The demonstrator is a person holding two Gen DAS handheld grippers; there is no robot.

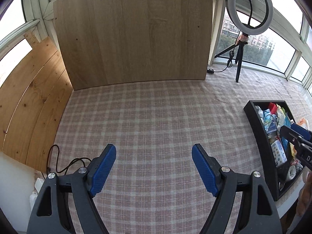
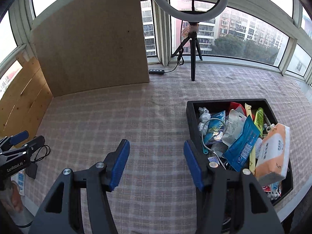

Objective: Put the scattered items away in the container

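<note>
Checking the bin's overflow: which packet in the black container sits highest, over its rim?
The orange-and-white tissue pack, resting atop the pile at the black container right side; others lie lower.

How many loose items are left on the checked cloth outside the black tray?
0. The checked cloth shows none in either view; everything, including the tissue pack and blue pouch, sits in the black tray. Anything behind the grippers stays unseen.

A plaid-covered surface [image 1: 156,117] carries an upright wood panel [image 1: 134,33] and ring light [image 2: 189,0] before daylit windows [image 2: 243,37].
</note>
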